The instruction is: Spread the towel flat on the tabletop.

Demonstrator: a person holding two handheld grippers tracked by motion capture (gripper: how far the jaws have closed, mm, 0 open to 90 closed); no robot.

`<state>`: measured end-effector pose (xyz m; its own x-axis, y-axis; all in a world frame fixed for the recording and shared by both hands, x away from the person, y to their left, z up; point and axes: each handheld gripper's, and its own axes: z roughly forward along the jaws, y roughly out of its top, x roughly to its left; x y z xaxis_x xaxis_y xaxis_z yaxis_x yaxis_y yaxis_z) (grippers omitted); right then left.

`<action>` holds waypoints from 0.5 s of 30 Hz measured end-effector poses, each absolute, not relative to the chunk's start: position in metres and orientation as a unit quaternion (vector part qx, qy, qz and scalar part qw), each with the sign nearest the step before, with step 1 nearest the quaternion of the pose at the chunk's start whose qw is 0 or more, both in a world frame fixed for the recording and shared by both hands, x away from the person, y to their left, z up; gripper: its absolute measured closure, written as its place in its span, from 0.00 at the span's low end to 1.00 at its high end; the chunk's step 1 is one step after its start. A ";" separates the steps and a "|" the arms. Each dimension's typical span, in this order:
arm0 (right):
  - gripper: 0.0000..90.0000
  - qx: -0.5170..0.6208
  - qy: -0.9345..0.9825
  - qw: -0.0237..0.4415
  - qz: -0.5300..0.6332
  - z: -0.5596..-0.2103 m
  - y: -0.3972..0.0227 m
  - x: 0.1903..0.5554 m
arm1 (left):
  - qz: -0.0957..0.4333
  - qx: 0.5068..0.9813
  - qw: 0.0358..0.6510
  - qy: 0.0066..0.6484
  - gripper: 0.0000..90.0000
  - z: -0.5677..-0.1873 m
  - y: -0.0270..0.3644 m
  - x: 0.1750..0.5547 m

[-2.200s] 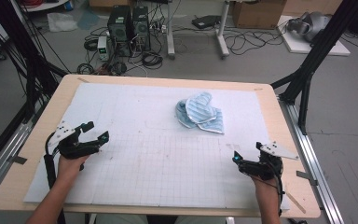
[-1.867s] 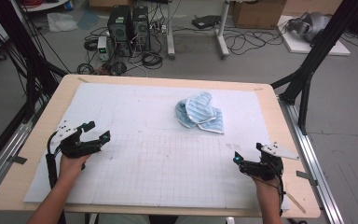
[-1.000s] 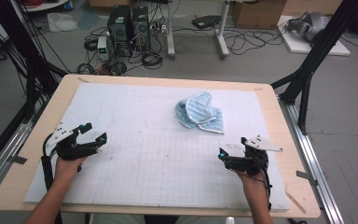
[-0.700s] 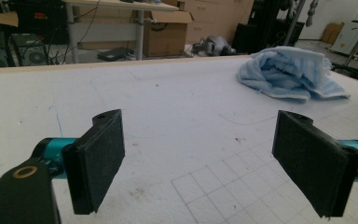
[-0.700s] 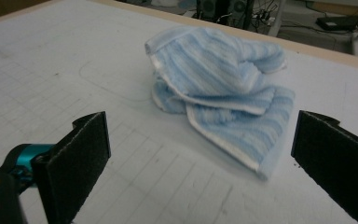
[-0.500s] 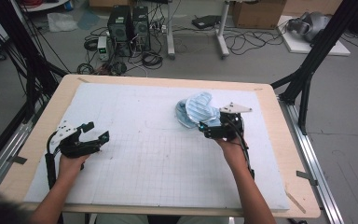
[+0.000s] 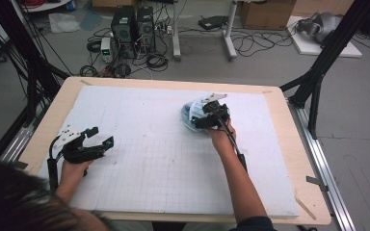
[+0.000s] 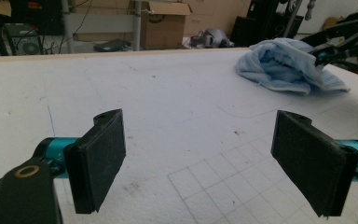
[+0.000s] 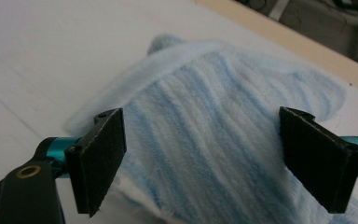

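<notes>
A crumpled light-blue striped towel (image 7: 189, 113) lies on the white gridded mat (image 7: 154, 163), toward the far middle-right. My right gripper (image 7: 201, 116) hovers right over it. In the right gripper view the towel (image 9: 205, 121) spreads between and under the wide jaws of that gripper (image 9: 203, 156). The jaws have just been closing a little, but the pads do not press the cloth. My left gripper (image 7: 101, 136) rests near the mat's left side, open, with nothing in it. From the left gripper (image 8: 200, 154) the towel (image 8: 284, 70) lies far off at the right, the right gripper (image 8: 335, 44) on it.
The mat covers most of a wooden table (image 7: 298, 144). Black frame posts (image 7: 318, 72) stand at both sides. Computers (image 7: 132, 24), cables and boxes sit on the floor behind the far edge.
The right hand has travelled from the near right corner forward and left to the towel. The left hand has stayed where it was.
</notes>
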<state>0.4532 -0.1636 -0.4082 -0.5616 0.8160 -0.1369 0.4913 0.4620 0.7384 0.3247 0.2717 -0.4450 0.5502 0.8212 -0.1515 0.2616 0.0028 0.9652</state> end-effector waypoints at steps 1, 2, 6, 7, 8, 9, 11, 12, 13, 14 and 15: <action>0.18 0.402 0.820 0.252 0.319 -0.411 -0.162 0.457 | 0.242 0.663 0.579 0.408 0.20 -0.445 0.272 0.325; 0.18 0.408 0.821 0.252 0.311 -0.413 -0.161 0.461 | 0.242 0.662 0.579 0.410 0.20 -0.445 0.272 0.325; 0.19 0.417 0.822 0.258 0.289 -0.420 -0.160 0.469 | 0.241 0.662 0.579 0.410 0.20 -0.445 0.272 0.325; 0.23 0.421 0.827 0.252 0.275 -0.425 -0.161 0.473 | 0.238 0.661 0.579 0.413 0.20 -0.446 0.272 0.326; 0.25 0.428 0.826 0.246 0.274 -0.428 -0.163 0.474 | 0.238 0.662 0.579 0.413 0.20 -0.446 0.272 0.326; 0.25 0.428 0.826 0.246 0.274 -0.428 -0.163 0.474 | 0.238 0.662 0.579 0.413 0.20 -0.446 0.272 0.326; 0.42 0.434 0.823 0.228 0.286 -0.430 -0.167 0.477 | 0.238 0.661 0.579 0.415 0.21 -0.446 0.272 0.326; 0.42 0.434 0.823 0.228 0.286 -0.430 -0.167 0.477 | 0.238 0.662 0.577 0.415 0.21 -0.446 0.273 0.326; 0.53 0.431 0.825 0.217 0.292 -0.428 -0.167 0.476 | 0.238 0.662 0.577 0.415 0.21 -0.446 0.273 0.326; 0.57 0.432 0.825 0.209 0.299 -0.427 -0.168 0.475 | 0.237 0.661 0.578 0.416 0.21 -0.446 0.274 0.326; 0.61 0.433 0.824 0.199 0.306 -0.425 -0.168 0.474 | 0.238 0.660 0.578 0.417 0.21 -0.446 0.274 0.326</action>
